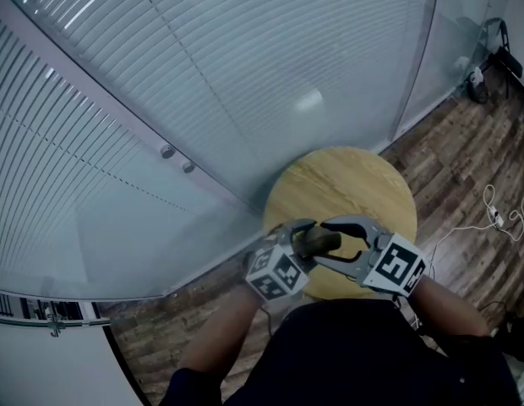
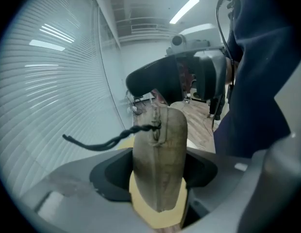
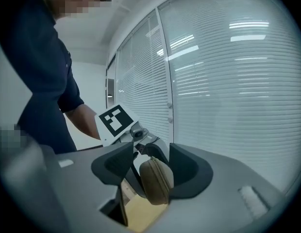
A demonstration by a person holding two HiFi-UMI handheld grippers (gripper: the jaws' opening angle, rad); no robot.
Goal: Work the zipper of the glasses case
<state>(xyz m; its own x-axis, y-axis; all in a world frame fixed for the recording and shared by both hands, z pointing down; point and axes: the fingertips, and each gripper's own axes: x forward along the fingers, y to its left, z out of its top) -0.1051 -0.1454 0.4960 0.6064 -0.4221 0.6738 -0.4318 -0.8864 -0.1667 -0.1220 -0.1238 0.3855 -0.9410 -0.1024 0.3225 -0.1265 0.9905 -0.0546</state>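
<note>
An olive-brown glasses case [image 1: 317, 242] hangs over the near edge of a round wooden table [image 1: 346, 184], held between both grippers. My left gripper [image 1: 300, 235] is shut on it. In the left gripper view the case [image 2: 160, 164] stands on end between the two black pads, which press on both of its sides. A dark twisted zipper cord [image 2: 92, 143] sticks out to the left from its top. My right gripper [image 1: 334, 242] faces it from the right. In the right gripper view the case's rounded end [image 3: 155, 178] sits between that gripper's jaws, with a small gap on the left side.
A glass wall with blinds [image 1: 203, 83] curves round behind the table. Wood-plank floor [image 1: 465, 167] lies to the right, with white cables [image 1: 499, 214] and dark gear [image 1: 490, 66] on it. The person's dark sleeves and body fill the bottom of the head view.
</note>
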